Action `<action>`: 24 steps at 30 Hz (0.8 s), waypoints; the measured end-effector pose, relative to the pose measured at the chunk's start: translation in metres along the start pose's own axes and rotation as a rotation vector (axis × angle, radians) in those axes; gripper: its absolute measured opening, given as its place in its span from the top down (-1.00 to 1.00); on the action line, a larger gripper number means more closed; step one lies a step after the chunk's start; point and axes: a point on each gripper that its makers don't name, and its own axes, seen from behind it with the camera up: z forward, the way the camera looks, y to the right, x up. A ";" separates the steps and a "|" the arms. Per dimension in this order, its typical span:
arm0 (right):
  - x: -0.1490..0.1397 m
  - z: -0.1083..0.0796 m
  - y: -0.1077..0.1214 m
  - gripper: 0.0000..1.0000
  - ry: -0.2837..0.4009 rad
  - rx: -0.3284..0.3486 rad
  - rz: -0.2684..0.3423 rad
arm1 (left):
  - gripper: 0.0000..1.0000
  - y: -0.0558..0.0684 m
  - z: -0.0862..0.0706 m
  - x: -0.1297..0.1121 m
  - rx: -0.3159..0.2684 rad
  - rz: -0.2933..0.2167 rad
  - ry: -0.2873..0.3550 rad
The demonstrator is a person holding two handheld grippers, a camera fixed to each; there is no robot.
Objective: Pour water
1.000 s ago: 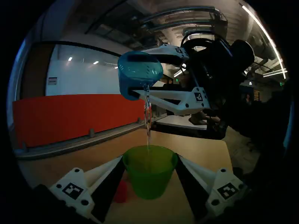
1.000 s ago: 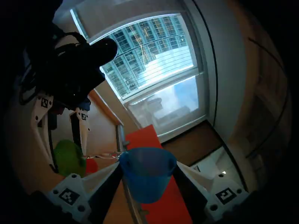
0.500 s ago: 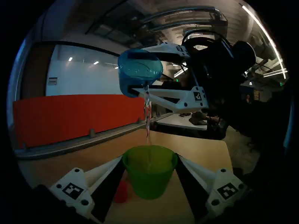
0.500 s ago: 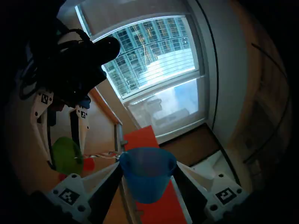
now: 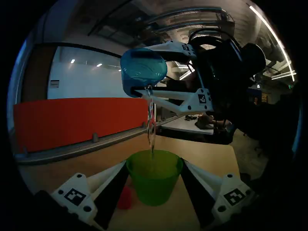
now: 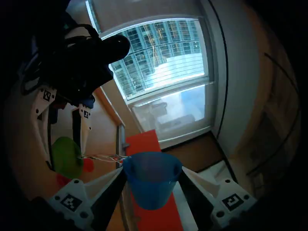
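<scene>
Right gripper [image 6: 153, 172], clamped on tilted blue cup [image 5: 142, 71] upper centre, should ease tilt, aiming stream [image 5: 151, 127] mid green cup [image 5: 154, 188] pinched by left gripper [image 5: 154, 165].

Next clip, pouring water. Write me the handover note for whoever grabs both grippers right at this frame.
Left gripper: jaws shut on the green cup, held upright low by the table.
Right gripper: jaws shut on the blue cup, tipped over above the green cup.
Done: the pour is under way; a water stream falls from the blue cup's rim into the green cup.
Left: finish the pour, tip the blue cup upright, likely set both down. How much water remains is not visible.
Note: a small red object sits beside the green cup.
</scene>
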 end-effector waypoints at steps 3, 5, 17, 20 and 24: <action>0.000 0.000 0.001 -0.81 -0.001 -0.001 -0.010 | -0.78 0.000 0.000 0.000 0.000 0.001 0.000; -0.001 0.000 0.002 -0.81 -0.002 -0.001 -0.018 | -0.78 0.000 0.000 0.000 0.001 0.001 0.000; -0.001 0.001 0.006 -0.81 -0.006 -0.004 -0.062 | -0.77 -0.001 0.000 0.000 0.003 0.004 0.001; 0.000 0.001 0.007 -0.81 -0.005 -0.005 -0.070 | -0.77 -0.002 0.000 0.000 0.004 0.004 0.001; 0.001 0.001 0.008 -0.81 -0.006 -0.007 -0.082 | -0.77 -0.002 0.000 0.000 0.004 0.004 0.001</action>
